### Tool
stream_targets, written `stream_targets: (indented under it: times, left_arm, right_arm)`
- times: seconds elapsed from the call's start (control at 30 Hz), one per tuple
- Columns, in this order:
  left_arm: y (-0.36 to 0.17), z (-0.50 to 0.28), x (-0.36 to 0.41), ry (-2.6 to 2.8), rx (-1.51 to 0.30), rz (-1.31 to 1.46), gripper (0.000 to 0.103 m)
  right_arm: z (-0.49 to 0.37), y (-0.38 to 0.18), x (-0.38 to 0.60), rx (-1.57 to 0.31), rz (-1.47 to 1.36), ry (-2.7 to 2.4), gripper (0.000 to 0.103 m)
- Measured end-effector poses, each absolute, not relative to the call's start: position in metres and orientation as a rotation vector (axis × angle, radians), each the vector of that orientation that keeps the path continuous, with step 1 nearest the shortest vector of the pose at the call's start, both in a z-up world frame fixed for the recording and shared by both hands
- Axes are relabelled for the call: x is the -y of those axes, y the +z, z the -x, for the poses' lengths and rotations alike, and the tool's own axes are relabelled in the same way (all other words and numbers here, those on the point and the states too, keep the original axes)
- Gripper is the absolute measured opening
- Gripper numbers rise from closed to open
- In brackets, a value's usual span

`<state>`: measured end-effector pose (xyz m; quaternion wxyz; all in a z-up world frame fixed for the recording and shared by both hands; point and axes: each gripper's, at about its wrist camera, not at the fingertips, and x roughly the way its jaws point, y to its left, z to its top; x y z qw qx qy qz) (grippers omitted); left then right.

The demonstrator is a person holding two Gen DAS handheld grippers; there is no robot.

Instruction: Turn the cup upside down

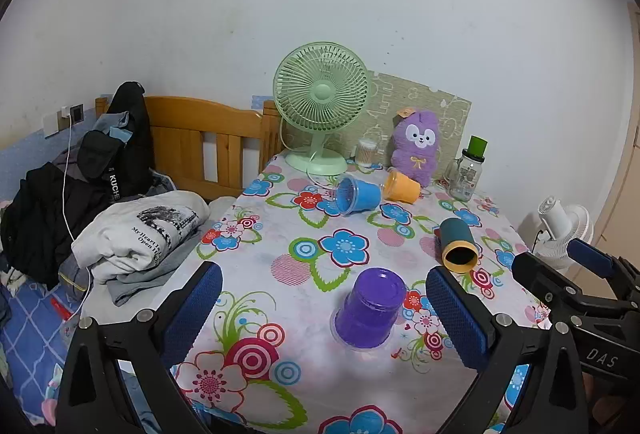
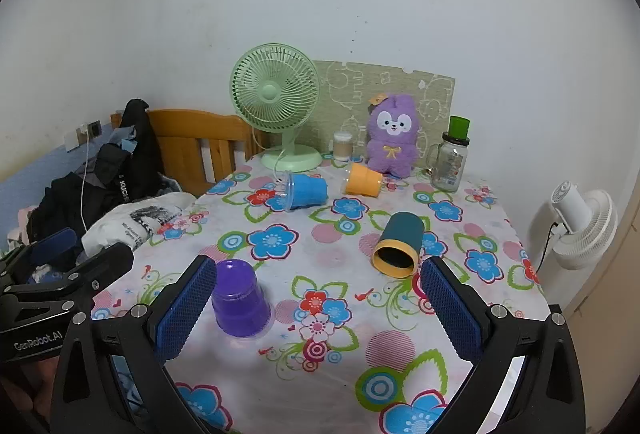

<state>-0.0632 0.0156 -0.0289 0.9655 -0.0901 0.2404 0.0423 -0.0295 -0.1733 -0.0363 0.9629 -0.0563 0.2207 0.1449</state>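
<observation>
A purple cup [image 1: 370,308] stands upside down on the flowered tablecloth, between the tips of my open left gripper [image 1: 320,314]; it also shows in the right wrist view [image 2: 239,300], beside my right gripper's left finger. A dark teal cup with a yellow rim [image 1: 459,245] [image 2: 399,245] lies on its side, mouth toward me. A blue cup [image 1: 357,195] [image 2: 305,191] and an orange cup [image 1: 401,186] [image 2: 362,179] lie on their sides farther back. My right gripper [image 2: 318,314] is open and empty above the table.
A green desk fan [image 1: 320,105], a purple plush toy [image 1: 416,145], a cotton-swab jar [image 2: 343,145] and a glass jar with a green lid [image 1: 468,169] stand along the back. A bed with clothes [image 1: 132,234] lies left. A white fan [image 2: 580,226] stands right.
</observation>
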Motion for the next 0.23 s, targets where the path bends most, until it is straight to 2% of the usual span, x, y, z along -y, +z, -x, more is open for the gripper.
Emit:
stream_targets:
  times: [0.23]
  left_arm:
    - [-0.0286,0.0631,-0.0103,0.079,-0.484,0.176,0.103]
  right_arm:
    - [0.029,-0.0367,0.1734,-0.449,0.114,0.293,0.103]
